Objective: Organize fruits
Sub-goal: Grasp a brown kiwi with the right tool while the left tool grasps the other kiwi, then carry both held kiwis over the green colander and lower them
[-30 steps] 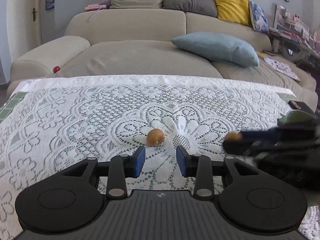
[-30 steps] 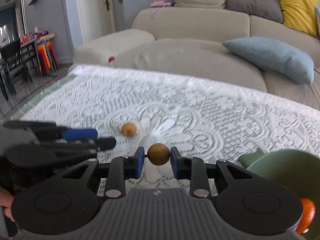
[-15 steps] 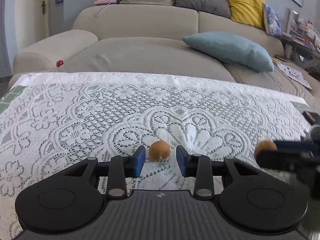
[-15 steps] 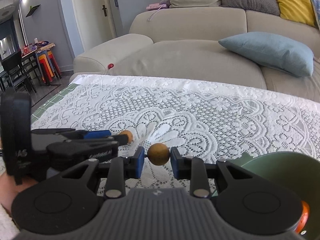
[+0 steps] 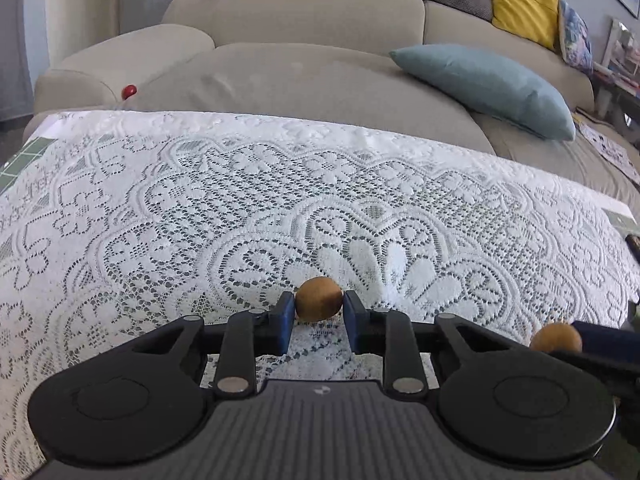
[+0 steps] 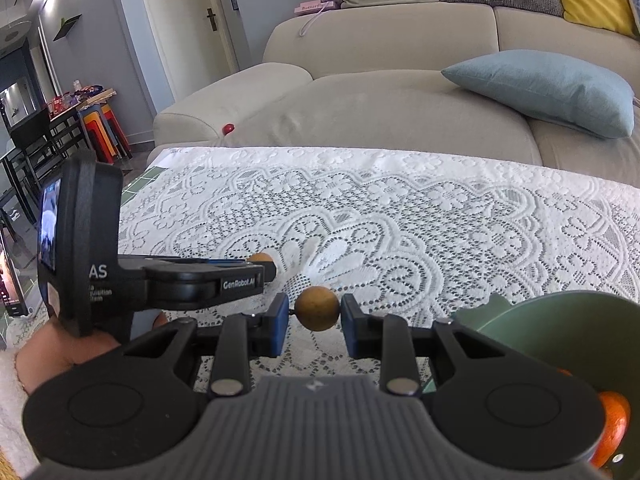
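Observation:
In the left wrist view a small round brown fruit (image 5: 319, 299) rests on the white lace tablecloth (image 5: 160, 220). My left gripper (image 5: 319, 311) straddles it, jaws closing, blue pads touching both its sides. The right wrist view shows that gripper (image 6: 266, 267) from the side, with this fruit (image 6: 260, 258) at its tips. My right gripper (image 6: 314, 314) is shut on a second brown fruit (image 6: 317, 308), held just above the cloth. At the left view's right edge, the right gripper (image 5: 580, 340) and its fruit (image 5: 554, 338) are visible.
A green bowl (image 6: 560, 340) stands at the right of the right gripper, an orange fruit (image 6: 612, 428) in it. Behind the table are a beige sofa (image 5: 300, 80), a blue cushion (image 5: 488, 84) and a small red ball (image 5: 129, 90).
My left gripper has moved forward until the brown fruit sits between its pads, and the jaws have narrowed onto it. The right gripper has kept its fruit and stayed about where it was.

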### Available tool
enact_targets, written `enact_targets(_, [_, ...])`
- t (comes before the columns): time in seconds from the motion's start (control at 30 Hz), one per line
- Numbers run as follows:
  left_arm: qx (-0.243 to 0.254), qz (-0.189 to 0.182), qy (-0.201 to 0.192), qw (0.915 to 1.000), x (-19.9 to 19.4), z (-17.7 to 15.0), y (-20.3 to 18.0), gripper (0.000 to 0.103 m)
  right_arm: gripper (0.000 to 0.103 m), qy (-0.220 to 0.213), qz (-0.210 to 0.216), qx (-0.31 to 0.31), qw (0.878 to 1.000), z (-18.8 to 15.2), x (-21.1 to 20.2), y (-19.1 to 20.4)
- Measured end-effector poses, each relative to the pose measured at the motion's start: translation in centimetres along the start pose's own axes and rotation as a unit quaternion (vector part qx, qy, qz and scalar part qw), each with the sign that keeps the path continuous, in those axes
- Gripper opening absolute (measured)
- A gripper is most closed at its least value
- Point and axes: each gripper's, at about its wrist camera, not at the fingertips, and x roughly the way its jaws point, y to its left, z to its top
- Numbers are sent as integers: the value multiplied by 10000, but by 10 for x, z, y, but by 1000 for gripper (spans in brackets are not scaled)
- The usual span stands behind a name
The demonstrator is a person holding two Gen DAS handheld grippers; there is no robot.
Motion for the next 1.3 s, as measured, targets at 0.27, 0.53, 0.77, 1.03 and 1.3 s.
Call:
enact_targets(0.27, [-217,-124,-186,9995,-14,2,5,28,25,0,36,6,10000,-1,-1,-2])
enact_targets(0.53, [-291,-371,-361,9982,-56,4,0,28,25,-88,71,-40,9999,-1,-13,-4])
enact_targets(0.77, [-405,-620,-630,9953,-101,-1,-11,28,25,-235,130,-205,9994,-3,-33,-5])
enact_targets(1.03, [-389,-1109,-875,9892,-138,-9,-37,28,25,-365,49,-299,9989,-6,-67,-22])
enact_targets(1.3, [-126,-1724,-690,9825,-149,-15,-71,28,25,-326,-340,-124,9988,-13,-97,-62])
